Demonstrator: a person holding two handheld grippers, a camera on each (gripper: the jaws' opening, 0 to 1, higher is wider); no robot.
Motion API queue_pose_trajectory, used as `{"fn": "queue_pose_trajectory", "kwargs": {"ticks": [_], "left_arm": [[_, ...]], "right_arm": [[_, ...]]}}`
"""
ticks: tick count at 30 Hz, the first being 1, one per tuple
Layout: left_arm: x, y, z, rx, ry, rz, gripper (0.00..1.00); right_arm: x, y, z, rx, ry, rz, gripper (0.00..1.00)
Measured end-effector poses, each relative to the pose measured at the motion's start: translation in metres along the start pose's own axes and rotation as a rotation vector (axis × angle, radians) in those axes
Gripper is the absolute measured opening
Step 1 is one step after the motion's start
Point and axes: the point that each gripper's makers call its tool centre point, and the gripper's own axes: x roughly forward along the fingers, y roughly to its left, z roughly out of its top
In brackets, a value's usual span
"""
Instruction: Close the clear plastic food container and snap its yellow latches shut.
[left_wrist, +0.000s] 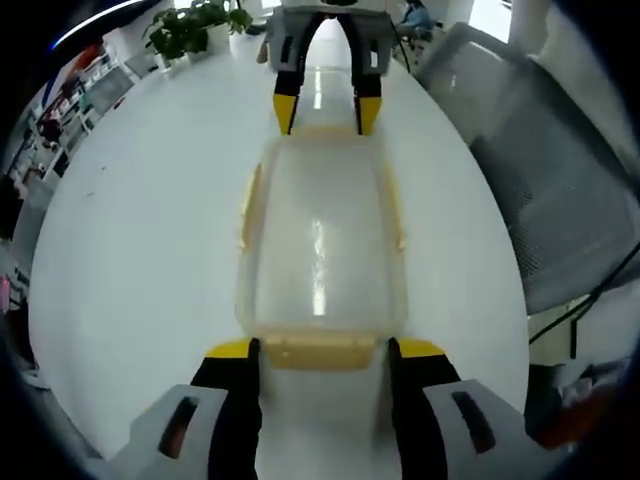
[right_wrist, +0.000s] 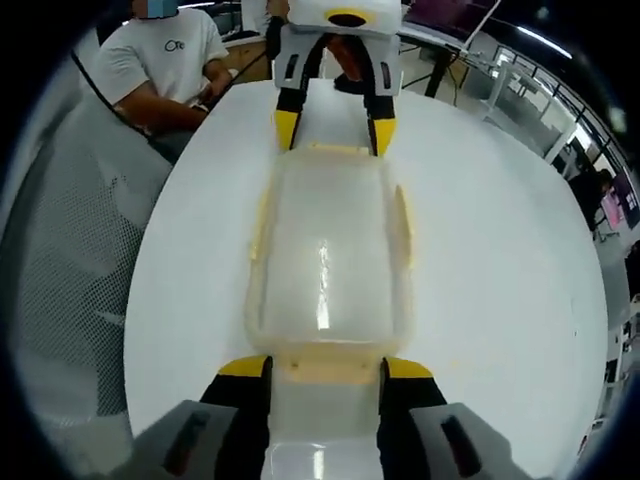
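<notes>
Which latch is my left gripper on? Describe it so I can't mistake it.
On the white table lies the clear container, lid on. The latch is the yellow flap on its short end, between the left gripper jaws; the right gripper stands at the opposite end.

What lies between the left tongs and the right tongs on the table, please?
The clear food container with its lid on spans the whole stretch, one yellow end latch between the left tongs, the right tongs at its far end.

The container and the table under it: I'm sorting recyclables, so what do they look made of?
The container looks like clear, slightly frosted plastic: the white table shows through it and a light streak glints on its lid. Its yellow latches look like opaque plastic. The table looks like glossy white laminate, though I can't be sure.
</notes>
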Motion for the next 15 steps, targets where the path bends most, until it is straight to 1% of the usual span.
{"fn": "queue_pose_trajectory", "kwargs": {"ticks": [1, 3, 4, 7, 11, 15], "left_arm": [[-0.0003, 0.0003, 0.0000, -0.002, 0.000, 0.000, 0.49], [-0.0017, -0.0009, 0.0000, 0.009, 0.002, -0.004, 0.41], [-0.0026, -0.0009, -0.0005, 0.021, -0.001, -0.004, 0.39], [-0.0014, -0.0007, -0.0011, 0.010, -0.003, -0.001, 0.39], [-0.0012, -0.0028, -0.0016, 0.009, 0.018, 0.007, 0.39], [-0.0016, -0.0025, -0.0031, 0.011, 0.014, 0.009, 0.39]], "right_arm": [[-0.0021, -0.0006, -0.0001, 0.000, 0.001, 0.000, 0.42], [-0.0024, 0.0011, -0.0006, 0.017, 0.007, 0.019, 0.40], [-0.0021, 0.0015, -0.0005, 0.026, 0.008, 0.022, 0.39], [-0.0027, 0.0015, -0.0001, 0.015, 0.013, 0.024, 0.39], [-0.0034, 0.0019, 0.0007, 0.014, 0.018, 0.025, 0.38], [-0.0035, 0.0018, 0.0012, 0.013, 0.020, 0.026, 0.38]]}}
